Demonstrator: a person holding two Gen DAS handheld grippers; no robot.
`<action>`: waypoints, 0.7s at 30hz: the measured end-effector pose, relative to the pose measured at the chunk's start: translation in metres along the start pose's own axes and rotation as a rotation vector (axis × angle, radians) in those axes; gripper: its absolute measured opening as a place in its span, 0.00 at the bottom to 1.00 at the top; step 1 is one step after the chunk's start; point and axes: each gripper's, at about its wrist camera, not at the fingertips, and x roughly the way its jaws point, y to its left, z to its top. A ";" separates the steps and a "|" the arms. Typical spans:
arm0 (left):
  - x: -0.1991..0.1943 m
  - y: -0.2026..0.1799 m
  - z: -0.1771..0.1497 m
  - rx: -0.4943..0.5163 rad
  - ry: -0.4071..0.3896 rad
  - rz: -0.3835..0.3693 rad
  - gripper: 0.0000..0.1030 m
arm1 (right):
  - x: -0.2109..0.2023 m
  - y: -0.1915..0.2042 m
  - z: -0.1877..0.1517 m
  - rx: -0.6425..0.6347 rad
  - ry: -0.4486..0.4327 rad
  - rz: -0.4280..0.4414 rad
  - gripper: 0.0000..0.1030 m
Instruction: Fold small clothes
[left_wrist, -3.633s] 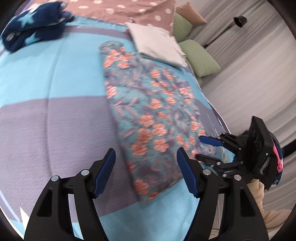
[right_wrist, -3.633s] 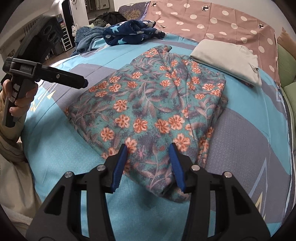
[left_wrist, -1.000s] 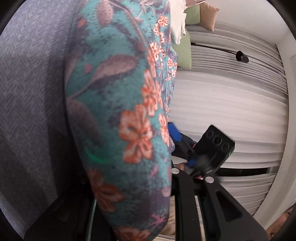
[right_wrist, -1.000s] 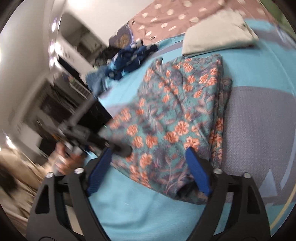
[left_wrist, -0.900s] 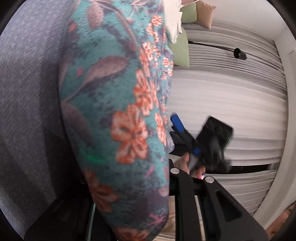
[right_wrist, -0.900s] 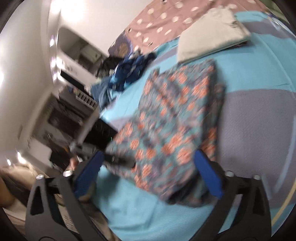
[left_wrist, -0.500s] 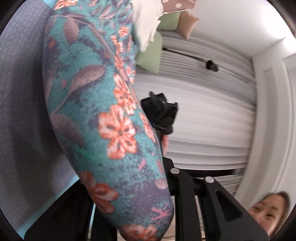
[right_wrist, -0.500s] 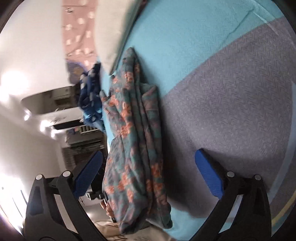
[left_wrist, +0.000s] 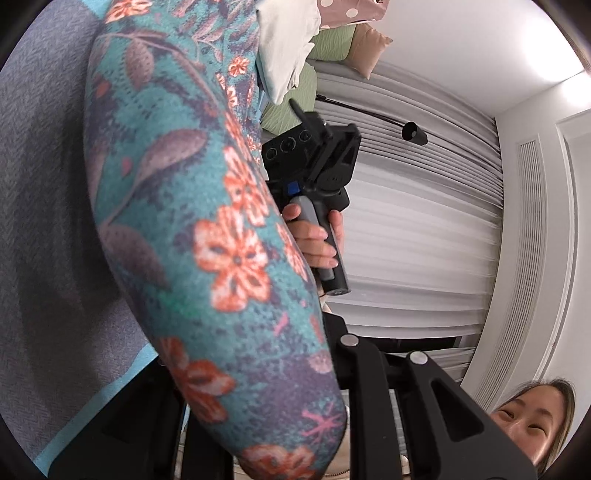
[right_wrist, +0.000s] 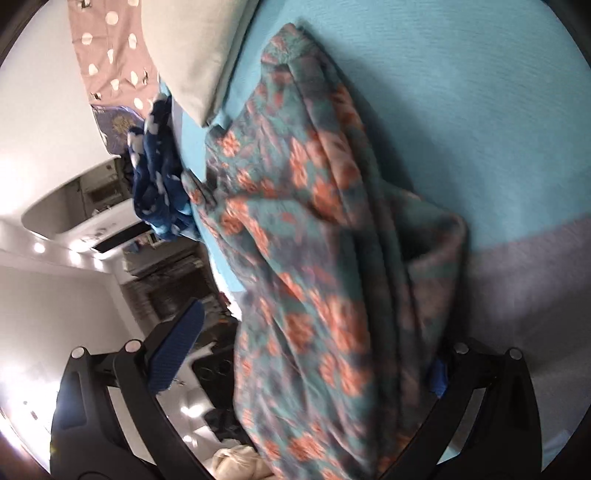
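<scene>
A teal garment with orange flowers (left_wrist: 207, 229) fills the left wrist view, bunched and lifted off the bed. My left gripper (left_wrist: 255, 354) is shut on it, and the fabric hides its fingertips. In the right wrist view the same garment (right_wrist: 314, 258) lies partly folded on the blue and grey bedspread (right_wrist: 480, 92). My right gripper (right_wrist: 317, 332) is rolled on its side and open wide, straddling the garment's near edge. Its left pad (right_wrist: 177, 350) hangs clear of the cloth; fabric partly covers the right pad (right_wrist: 439, 376). The right gripper (left_wrist: 314, 166) and the hand holding it show beside the garment.
A folded white cloth (right_wrist: 192, 55) and a crumpled navy star-print garment (right_wrist: 159, 177) lie further up the bed, by a polka-dot pillow (right_wrist: 110, 48). Green cushions (left_wrist: 325, 44) and pale curtains (left_wrist: 424, 240) stand beyond the bed's edge. A person (left_wrist: 532, 417) is at the lower right.
The right gripper has rolled onto its side and dropped to the garment's near edge, jaws wider. The left gripper keeps its hold and has turned a little.
</scene>
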 end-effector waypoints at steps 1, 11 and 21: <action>0.000 0.000 0.000 0.006 0.002 0.007 0.17 | 0.000 0.003 0.000 -0.006 -0.005 0.010 0.98; -0.005 -0.012 -0.008 0.131 -0.018 0.182 0.17 | 0.001 0.014 -0.017 -0.201 -0.095 -0.084 0.23; -0.047 -0.069 -0.020 0.288 -0.085 0.174 0.17 | -0.003 0.097 -0.065 -0.461 -0.183 -0.109 0.18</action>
